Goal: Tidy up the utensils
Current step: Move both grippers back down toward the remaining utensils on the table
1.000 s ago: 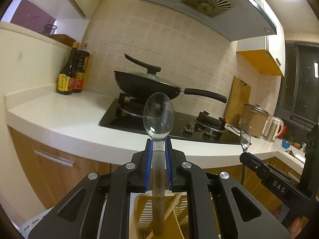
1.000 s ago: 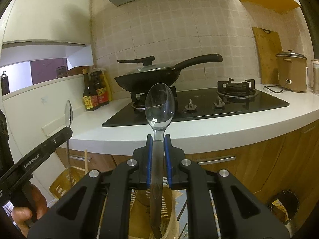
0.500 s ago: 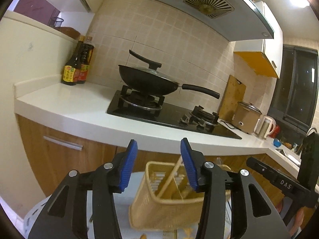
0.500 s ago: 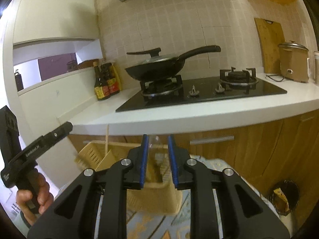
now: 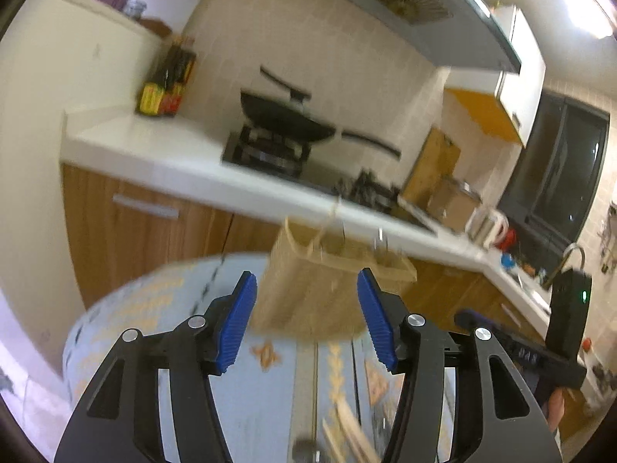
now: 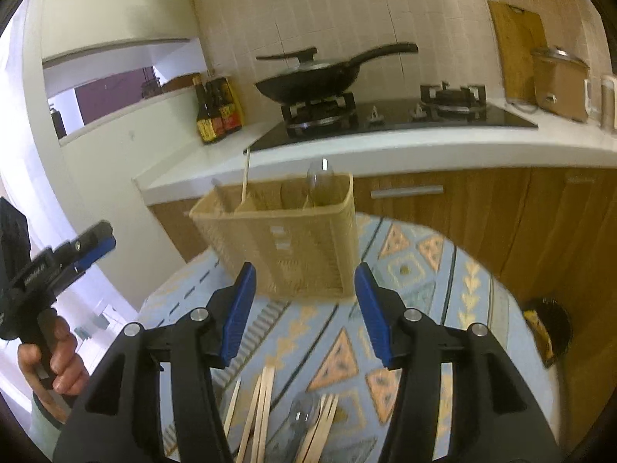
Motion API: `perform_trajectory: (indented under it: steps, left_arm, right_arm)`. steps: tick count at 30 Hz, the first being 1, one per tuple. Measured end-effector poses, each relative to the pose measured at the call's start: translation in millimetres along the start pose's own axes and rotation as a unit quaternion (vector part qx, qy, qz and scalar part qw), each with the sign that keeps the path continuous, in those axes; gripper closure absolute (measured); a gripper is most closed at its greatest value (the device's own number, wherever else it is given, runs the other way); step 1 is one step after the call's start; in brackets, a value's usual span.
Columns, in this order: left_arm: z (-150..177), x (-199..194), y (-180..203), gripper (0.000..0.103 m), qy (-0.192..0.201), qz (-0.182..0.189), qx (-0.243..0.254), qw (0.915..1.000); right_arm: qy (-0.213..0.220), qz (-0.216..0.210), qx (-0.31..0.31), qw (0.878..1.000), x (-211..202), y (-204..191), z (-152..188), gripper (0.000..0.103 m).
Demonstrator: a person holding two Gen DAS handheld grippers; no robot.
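Observation:
A tan slotted utensil basket (image 6: 285, 239) stands on a round table with a blue patterned cloth (image 6: 416, 301). A clear spoon (image 6: 320, 183) and a wooden chopstick (image 6: 245, 175) stand in it. The basket also shows, blurred, in the left wrist view (image 5: 327, 285). My right gripper (image 6: 304, 310) is open and empty, just in front of the basket. My left gripper (image 5: 306, 318) is open and empty, also in front of it. Several wooden chopsticks (image 6: 262, 405) and a clear spoon (image 6: 299, 416) lie on the cloth below my right gripper; chopsticks (image 5: 347, 428) show in the left view too.
A white counter (image 6: 385, 150) with a gas hob and a black wok (image 6: 312, 81) runs behind the table. Sauce bottles (image 6: 216, 115) stand at its left end. A rice cooker (image 6: 559, 81) and a cutting board stand at the right. A bin (image 6: 547, 332) sits on the floor.
Both grippers held clear spoons upright a second ago. Both have let go, opened wide and drawn back and tilted down from the basket. A spoon now stands in the basket.

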State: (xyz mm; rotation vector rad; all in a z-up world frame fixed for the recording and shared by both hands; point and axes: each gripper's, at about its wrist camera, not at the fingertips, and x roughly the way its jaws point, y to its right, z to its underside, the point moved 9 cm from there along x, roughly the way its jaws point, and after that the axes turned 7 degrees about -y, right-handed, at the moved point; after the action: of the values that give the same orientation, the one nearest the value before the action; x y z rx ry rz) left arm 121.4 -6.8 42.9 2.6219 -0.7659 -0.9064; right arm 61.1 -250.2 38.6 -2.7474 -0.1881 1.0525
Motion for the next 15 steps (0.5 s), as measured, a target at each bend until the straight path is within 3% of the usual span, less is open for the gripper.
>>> perform_trajectory:
  steps: [4, 7, 14, 15]
  left_arm:
    - [47, 5, -3, 0.051, -0.086, -0.015, 0.014, 0.9961]
    - [92, 14, -3, 0.052, -0.165, -0.018, 0.022, 0.9859]
    - [160, 30, -2, 0.061, -0.260, -0.033, 0.041, 0.9642]
    - [166, 32, -2, 0.062, -0.270, -0.036, 0.045, 0.9612]
  right_arm:
    - [-0.043, 0.000, 0.008, 0.999, 4, -4, 31, 0.054]
    - [-0.083, 0.010, 0.013, 0.996, 12, -2, 55, 0.054]
    - [-0.134, 0.019, 0.018, 0.991, 25, 1, 90, 0.055]
    - [-0.140, 0.022, 0.017, 0.990, 26, 1, 93, 0.061]
